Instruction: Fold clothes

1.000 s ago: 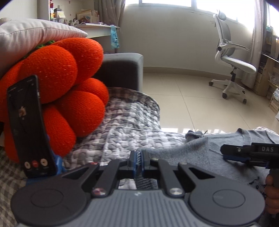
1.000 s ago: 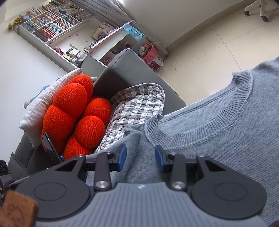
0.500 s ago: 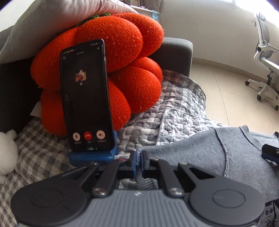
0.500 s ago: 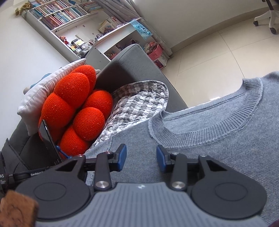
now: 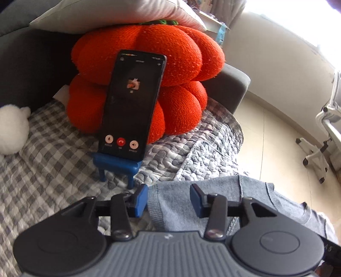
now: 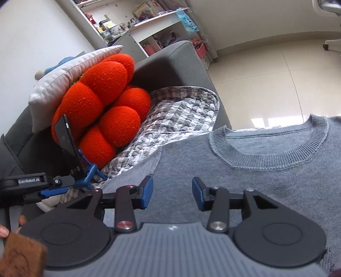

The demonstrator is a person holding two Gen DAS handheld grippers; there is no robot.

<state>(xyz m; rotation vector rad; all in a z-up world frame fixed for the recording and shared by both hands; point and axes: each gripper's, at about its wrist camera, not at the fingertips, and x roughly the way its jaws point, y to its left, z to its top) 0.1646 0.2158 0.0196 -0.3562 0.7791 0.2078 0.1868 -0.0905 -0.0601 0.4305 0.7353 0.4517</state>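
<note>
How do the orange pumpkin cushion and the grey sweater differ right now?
The orange pumpkin cushion is bright, plump and lobed; the grey sweater is muted, thin and laid out flat. The cushion leans against the sofa back under a pale pillow, while the sweater lies beneath both open tongs, left and right. A phone is propped before the cushion; nothing sits on the sweater. Both look knitted.

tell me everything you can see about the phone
The phone is a slim black slab with rounded corners, its screen lit on a call display: a small picture near the middle and three round buttons along the bottom, the centre one red. It stands upright, tilted back, seated in a small blue stand shaped like a tiny stool on the checked blanket. Right behind it is the orange knitted cushion. From the right wrist view it shows edge-on. No gripper touches it.
</note>
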